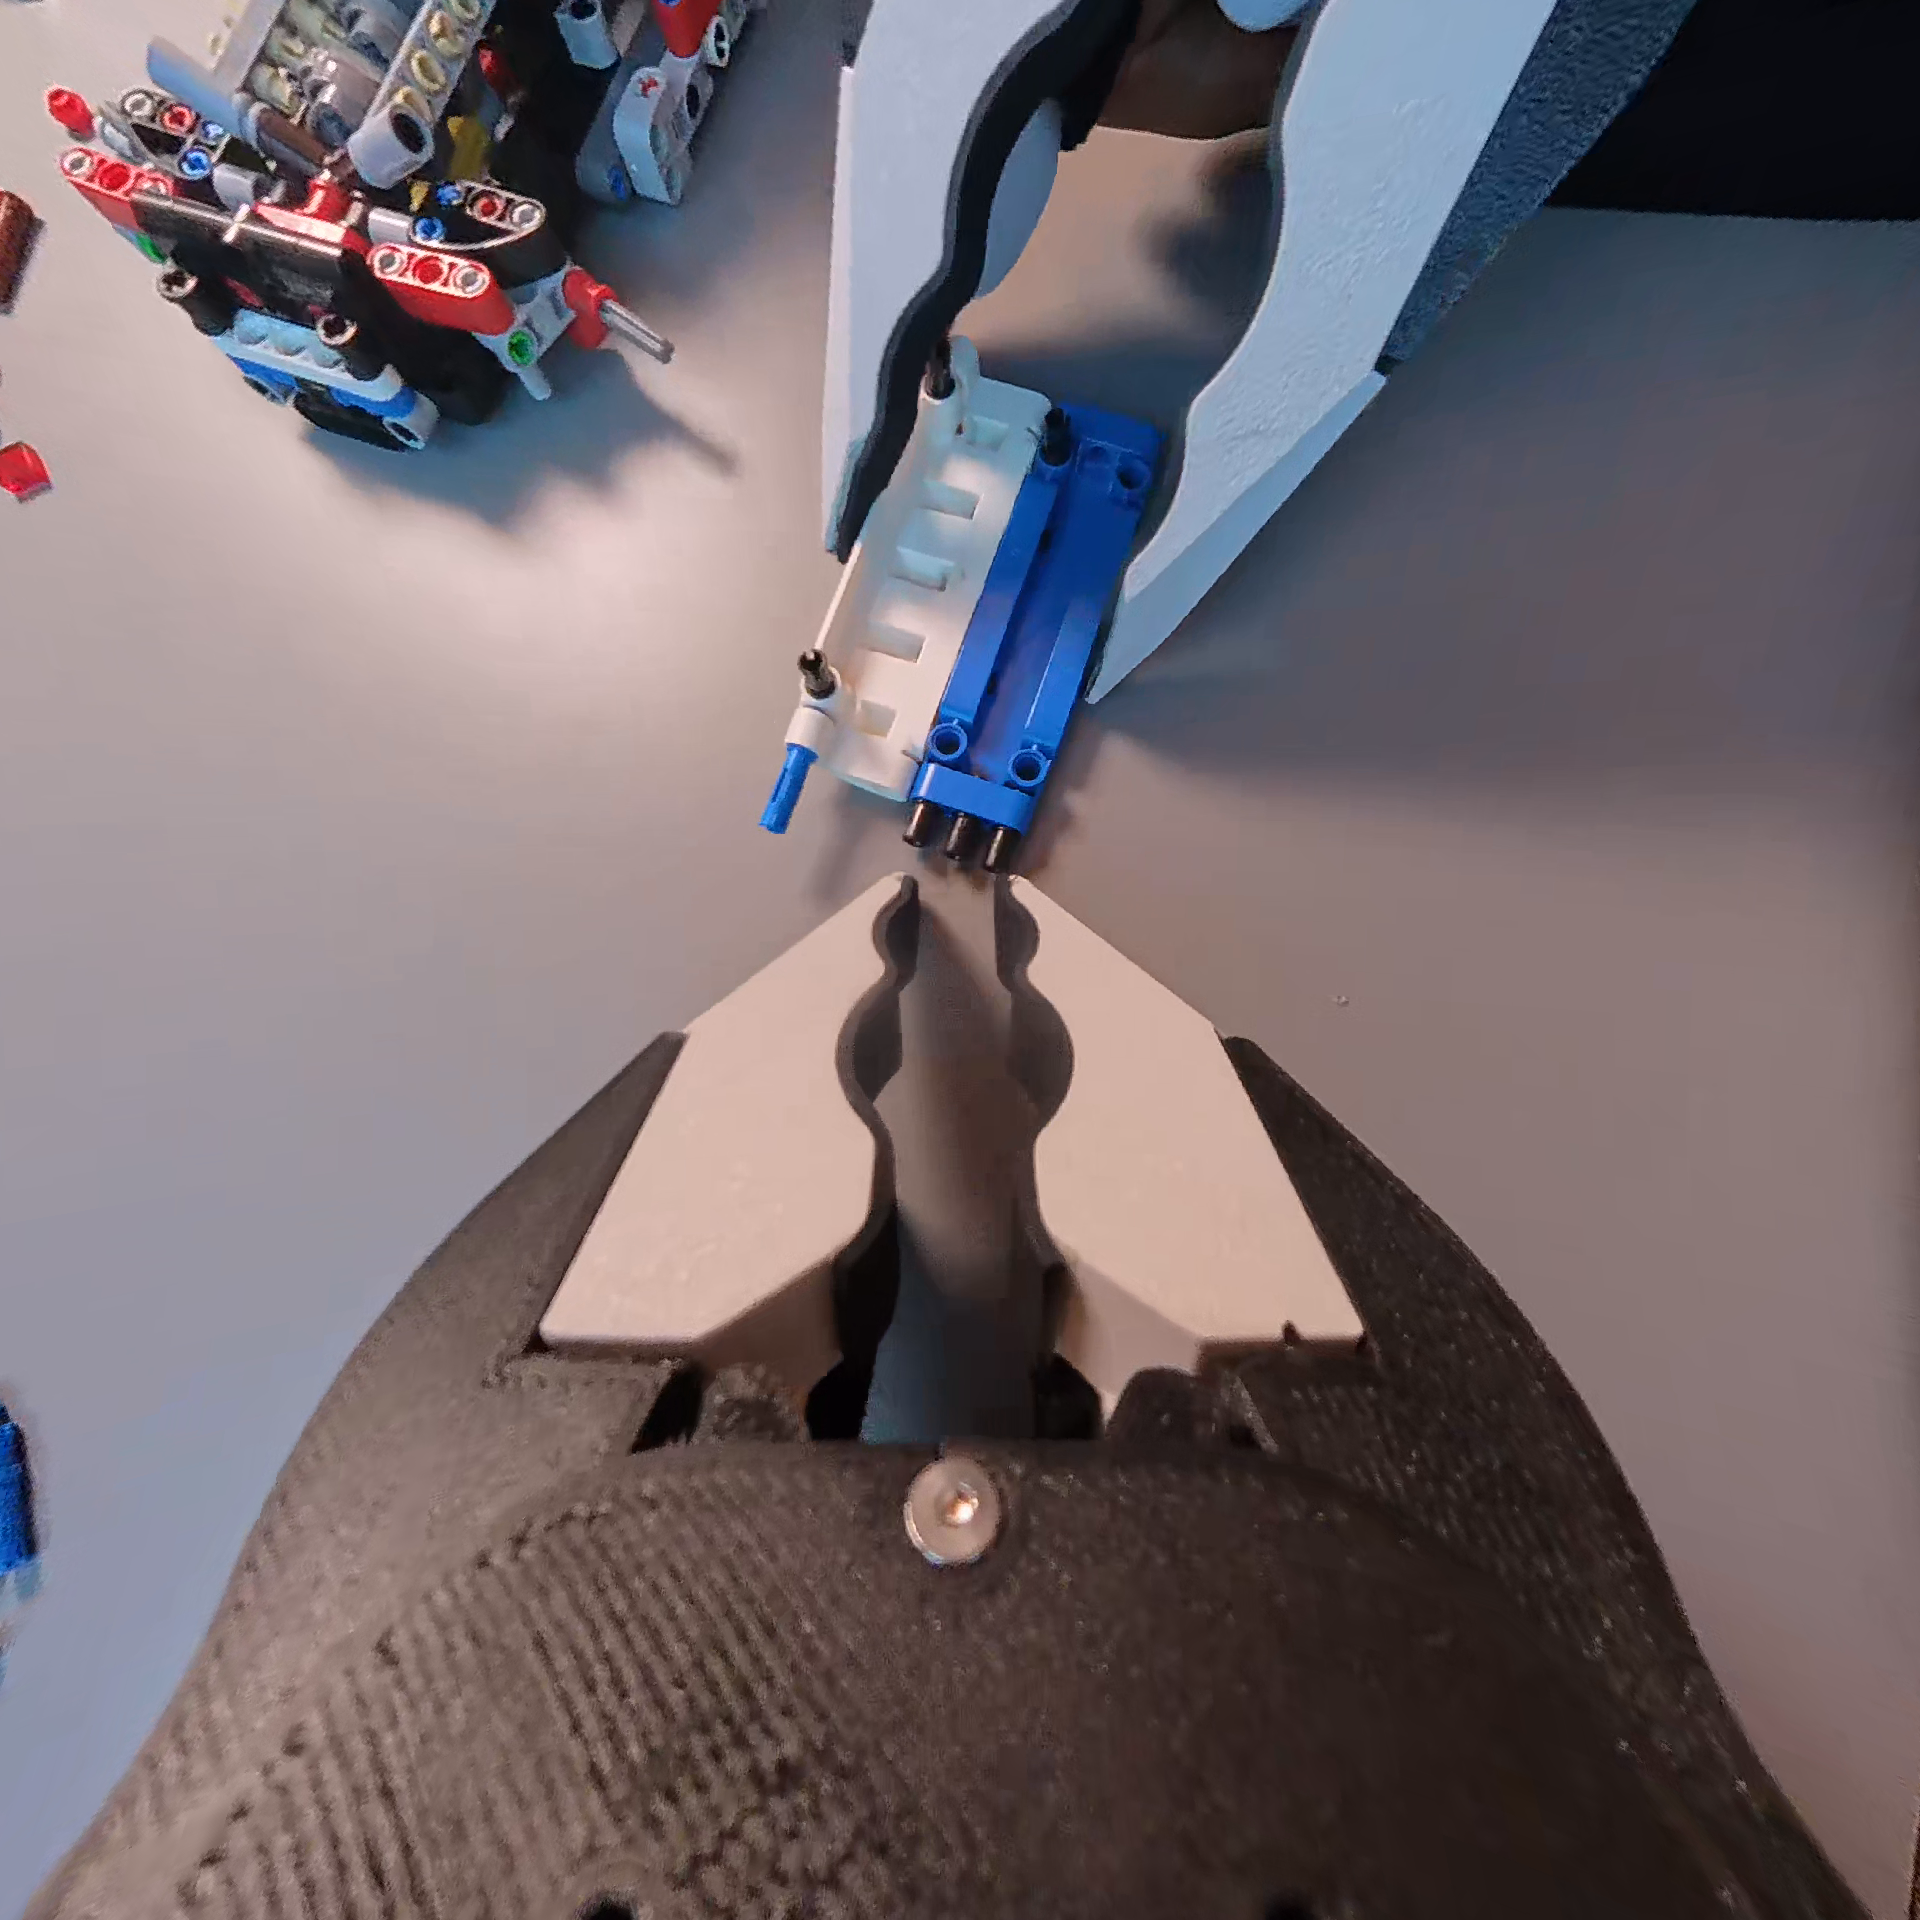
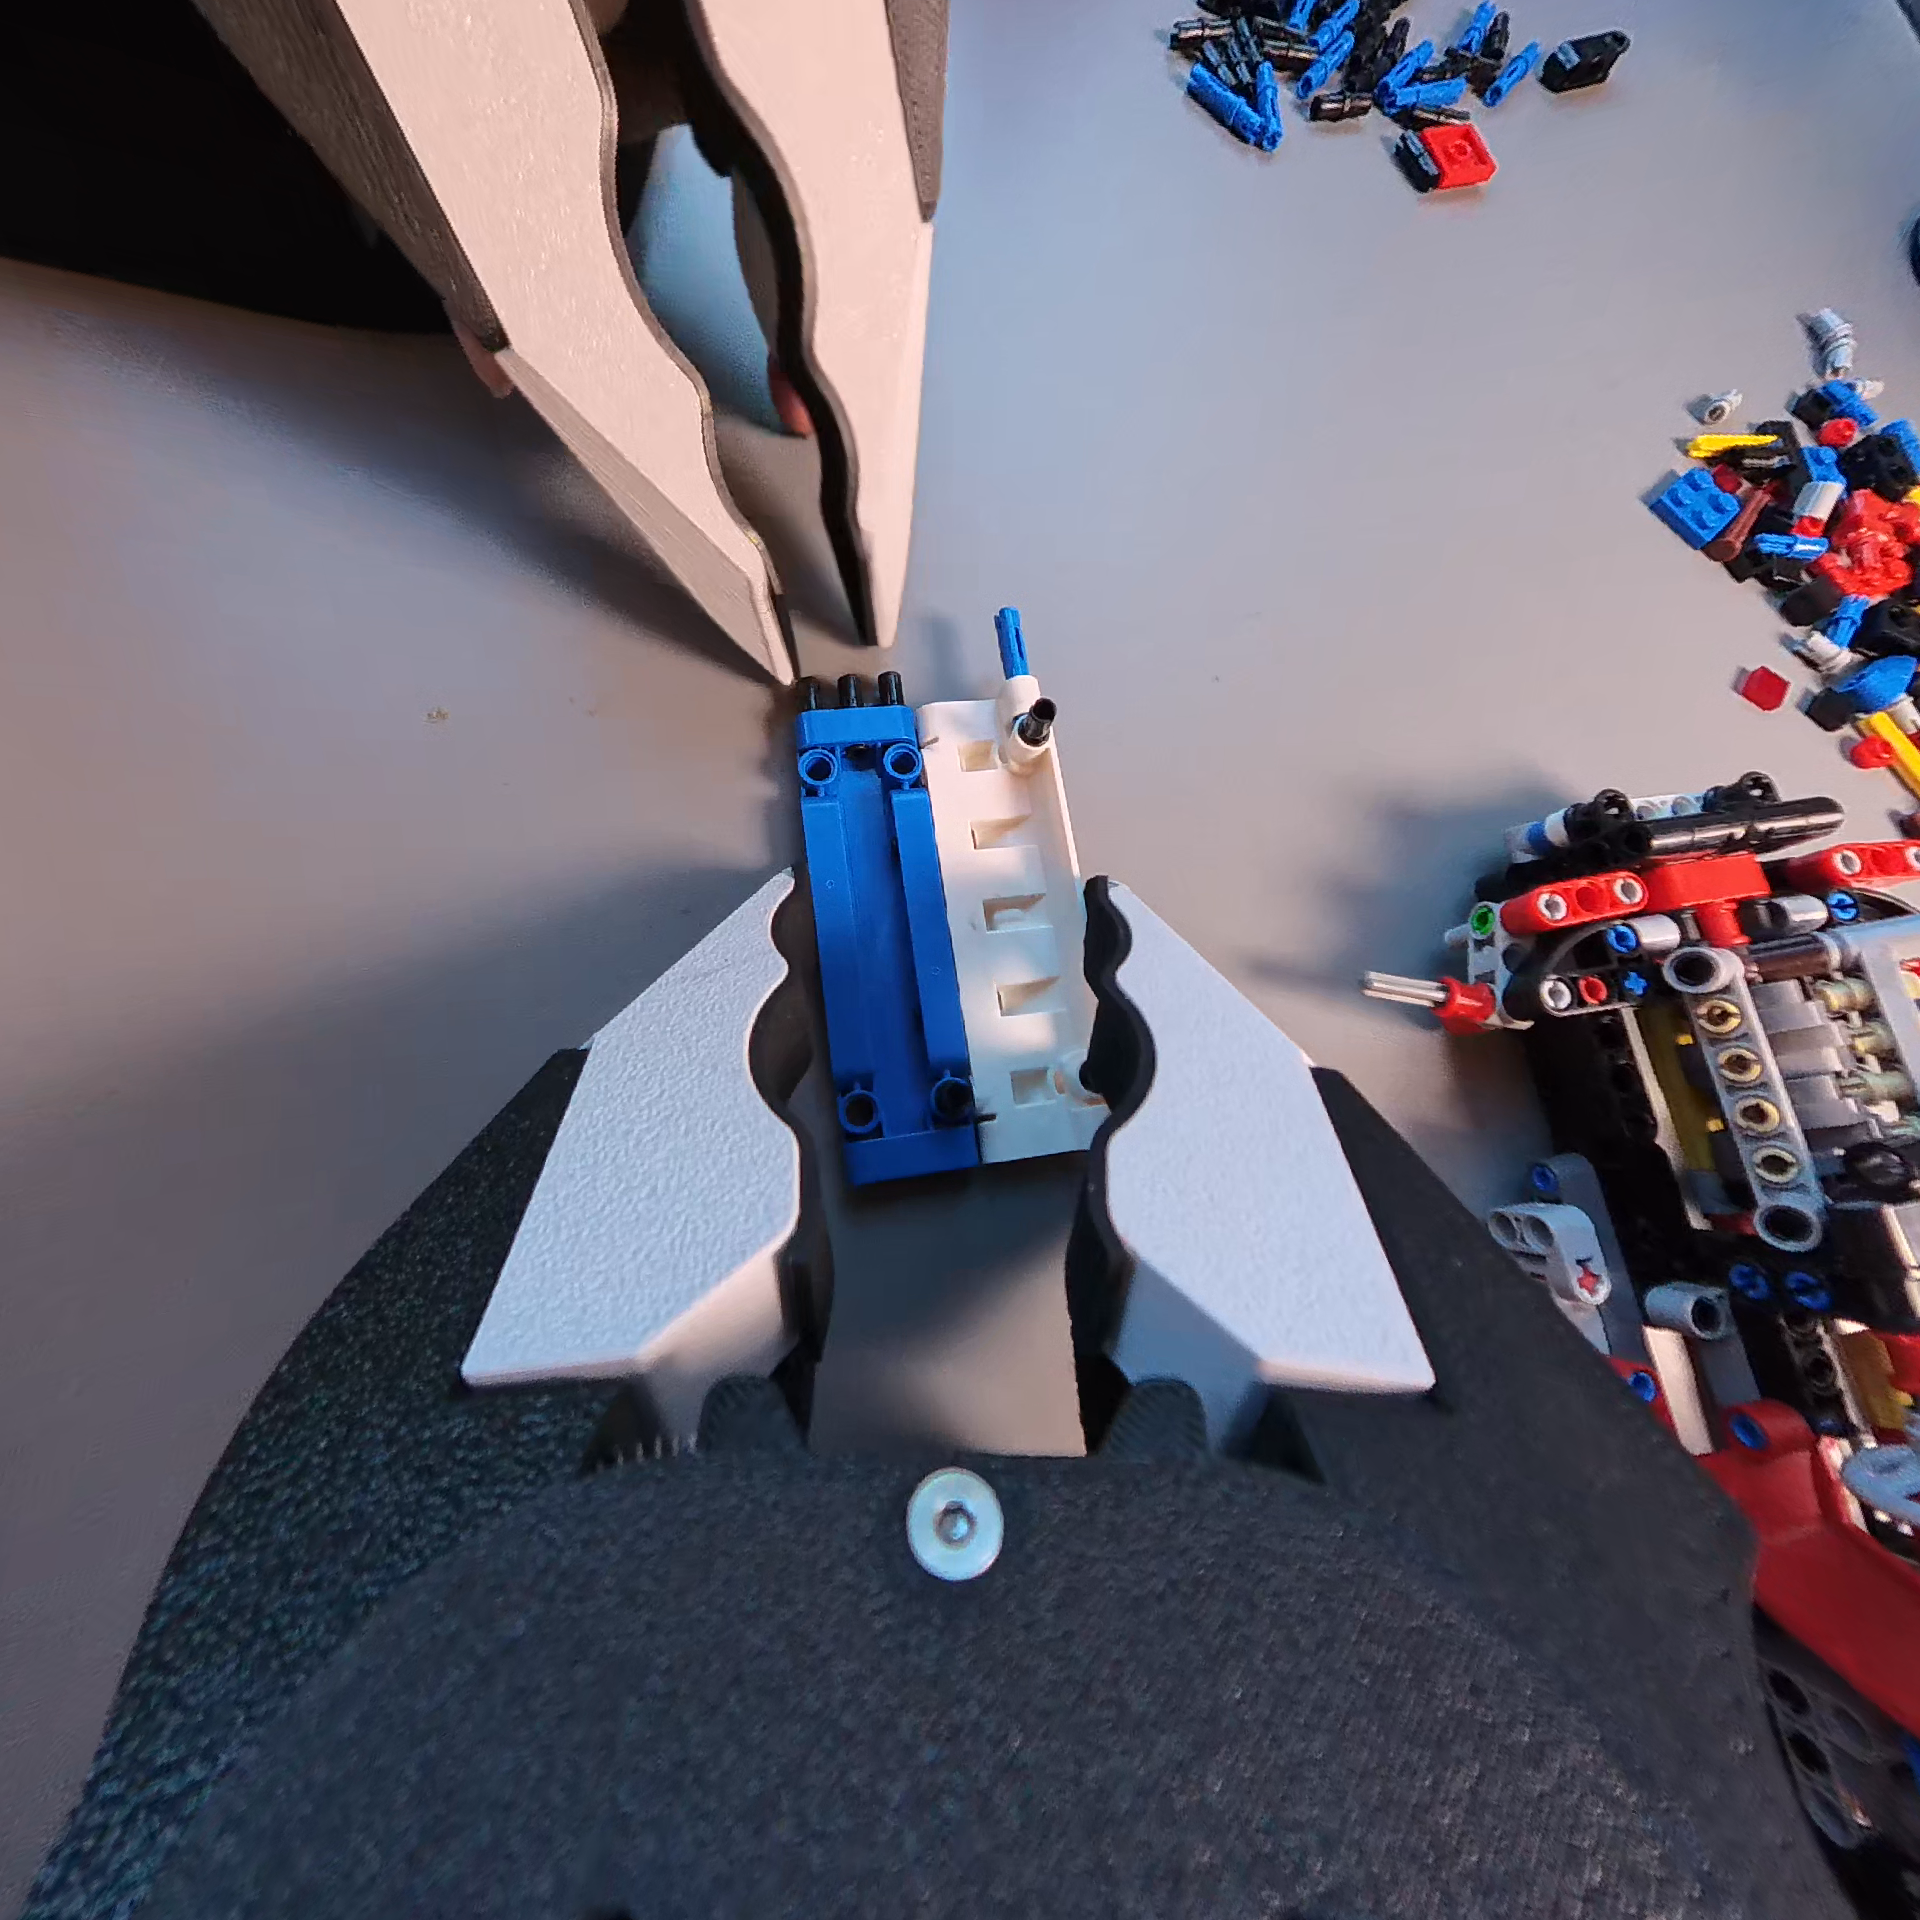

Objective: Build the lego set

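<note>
Right wrist view: unlabelled blue-white panel.

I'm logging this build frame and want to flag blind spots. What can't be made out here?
- Underside of the blue-and-white panel assembly: both views, it lies flat on the table.
- Whether the right hand-held gripper pinches the assembly: its pads hide the contact.
- Partly built model: cut off by the right wrist view's edge.
- Loose pieces: right wrist view, too small to identify.

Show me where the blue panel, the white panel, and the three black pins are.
blue panel [image 2: 878, 935]: right wrist view, on its long middle.
white panel [image 2: 1023, 883]: right wrist view, on its slotted face.
three black pins [image 1: 958, 836]: left wrist view, on the middle pin.
</note>
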